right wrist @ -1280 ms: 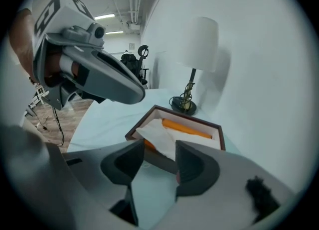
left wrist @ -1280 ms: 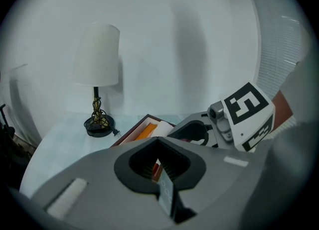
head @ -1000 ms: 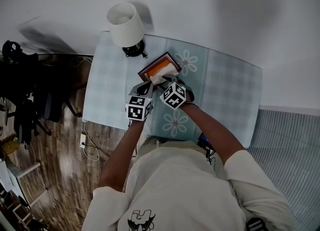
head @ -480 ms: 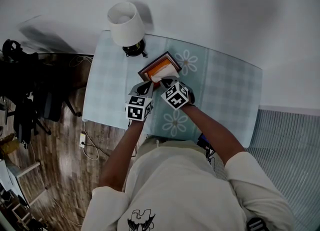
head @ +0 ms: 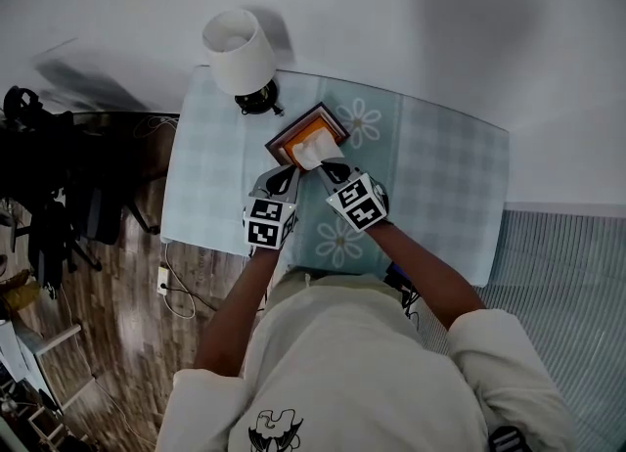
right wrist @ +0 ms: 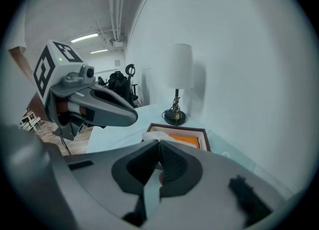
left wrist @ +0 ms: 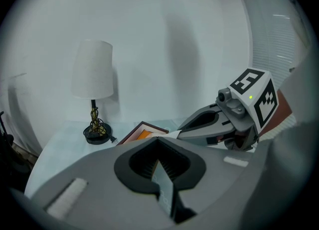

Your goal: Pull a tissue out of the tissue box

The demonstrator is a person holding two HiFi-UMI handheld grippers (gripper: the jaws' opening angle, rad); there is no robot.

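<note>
White wall backs a small table (head: 440, 176) covered in a pale blue checked cloth with flower prints, and a wooden floor shows to its left. One table lamp (head: 238, 49) with a white shade stands at the far left corner.

Just in front of the lamp lies the single tissue box (head: 291, 139), a dark-framed rectangle with an orange top. It sits askew to the table edge, its long axis running from near-left to far-right in the head view. One white tissue (head: 315, 152) rises from the opening and trails off the near side of the box, toward the person.

Two grippers hang over the near part of the table, side by side and apart from each other. The right gripper (head: 329, 170) is the nearer one: its tips are at the tissue's near edge, and the box lies straight ahead of it and slightly left. In its own view the jaws are pressed together with the tissue bunched right at their tips, so it appears to pinch the sheet. The left gripper (head: 280, 182) points at the box's near-left end without touching it. Its jaws are closed too, with nothing between them.

The pull depends on that line from box to right gripper. Drawing back along it, away from the box and up, would probably free the sheet, and the box might slide, since nothing holds it.
</note>
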